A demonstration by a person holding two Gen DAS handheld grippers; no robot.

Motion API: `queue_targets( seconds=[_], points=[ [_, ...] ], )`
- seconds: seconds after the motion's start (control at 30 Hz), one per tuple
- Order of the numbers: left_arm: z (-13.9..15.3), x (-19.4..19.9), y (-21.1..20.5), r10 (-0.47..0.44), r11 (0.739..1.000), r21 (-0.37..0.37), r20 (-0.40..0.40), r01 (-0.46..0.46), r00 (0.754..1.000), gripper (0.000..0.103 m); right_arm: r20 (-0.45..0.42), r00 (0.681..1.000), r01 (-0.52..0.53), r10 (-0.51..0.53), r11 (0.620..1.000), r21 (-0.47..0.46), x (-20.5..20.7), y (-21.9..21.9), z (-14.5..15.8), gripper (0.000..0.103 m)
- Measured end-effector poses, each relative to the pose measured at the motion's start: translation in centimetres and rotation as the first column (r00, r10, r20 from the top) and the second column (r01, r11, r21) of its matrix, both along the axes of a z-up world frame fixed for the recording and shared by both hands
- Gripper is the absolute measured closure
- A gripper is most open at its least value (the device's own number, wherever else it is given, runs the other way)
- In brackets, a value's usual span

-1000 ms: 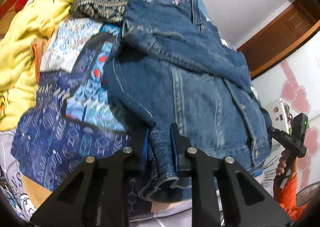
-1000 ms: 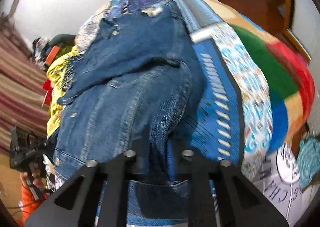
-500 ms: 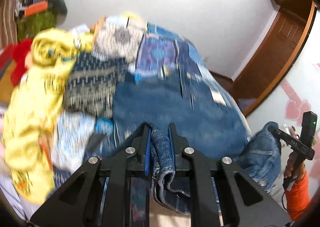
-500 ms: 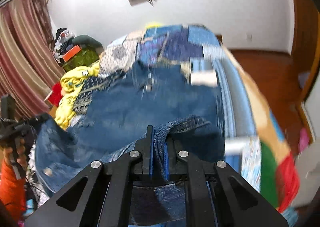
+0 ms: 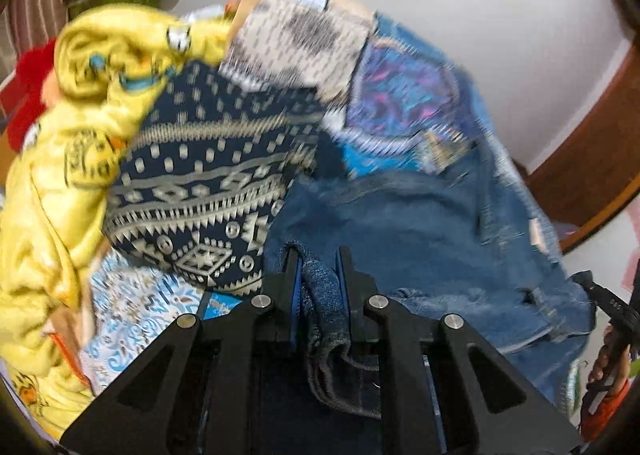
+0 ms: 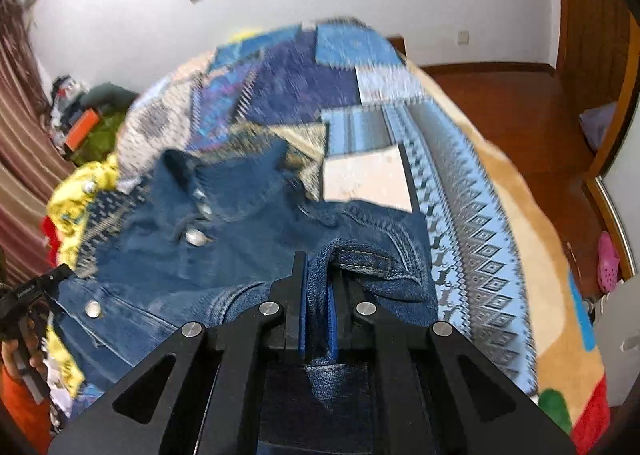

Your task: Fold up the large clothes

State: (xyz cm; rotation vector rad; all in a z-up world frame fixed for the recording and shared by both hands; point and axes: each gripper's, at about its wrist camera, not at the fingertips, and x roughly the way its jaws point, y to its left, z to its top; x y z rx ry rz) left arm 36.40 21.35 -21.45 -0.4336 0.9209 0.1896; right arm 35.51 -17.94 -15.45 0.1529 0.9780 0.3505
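A blue denim jacket (image 5: 420,231) lies spread over the patchwork bed cover, its collar and metal buttons facing up in the right wrist view (image 6: 224,239). My left gripper (image 5: 318,271) is shut on a bunched denim edge that hangs down between its fingers. My right gripper (image 6: 318,275) is shut on another folded denim edge near the jacket's right side. Both pinched edges are lifted over the jacket's body. At the frame edges, each view shows the other gripper (image 5: 612,307) held by a hand in an orange sleeve (image 6: 16,387).
A navy patterned garment (image 5: 200,191) and a yellow garment (image 5: 72,143) are piled left of the jacket. The patchwork bed cover (image 6: 460,191) stretches to the right, with wooden floor (image 6: 500,103) beyond. A clutter pile (image 6: 84,115) sits by the striped curtain.
Both grippers have carried their denim edges forward over the jacket toward the collar end. The wall and the far part of the bed have come into view.
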Motion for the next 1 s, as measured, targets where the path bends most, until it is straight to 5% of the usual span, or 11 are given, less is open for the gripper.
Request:
queue_targets(
  seconds=[0.17, 0.43, 0.67, 0.73, 0.9, 1.0],
  points=[
    [-3.6, 0.2, 0.0, -0.002, 1.000, -0.017, -0.063, 0.001, 0.998, 0.086, -0.041, 0.998, -0.047, 0.046, 0.999, -0.021, 0.4, -0.4, -2.3, 0.098],
    [-3.2, -0.3, -1.0, -0.076, 0.995, 0.055, -0.086, 0.081, 0.993, 0.080, -0.045, 0.990, -0.141, 0.137, 0.985, -0.099, -1.0, -0.8, -1.3, 0.090],
    [-2.7, -1.1, -2.8, -0.138, 0.977, 0.142, -0.154, 0.160, 0.978, 0.072, 0.050, 0.996, -0.053, 0.068, 0.963, -0.265, -3.7, -2.3, 0.9, 0.035],
    [-1.6, -1.9, -3.3, -0.115, 0.970, 0.197, -0.157, 0.146, 0.981, 0.059, 0.072, 0.996, -0.025, 0.045, 0.965, -0.259, -4.4, -3.4, 1.8, 0.032],
    [2.1, -4.1, -4.2, -0.175, 0.972, 0.146, -0.080, 0.185, 0.981, 0.054, 0.089, 0.996, 0.000, 0.023, 0.968, -0.252, -6.8, -5.2, 4.1, 0.032],
    [3.9, -5.2, -5.6, -0.209, 0.960, 0.180, -0.061, 0.216, 0.976, 0.049, 0.096, 0.995, -0.013, 0.038, 0.970, -0.243, -8.3, -5.1, 4.8, 0.032]
  ],
)
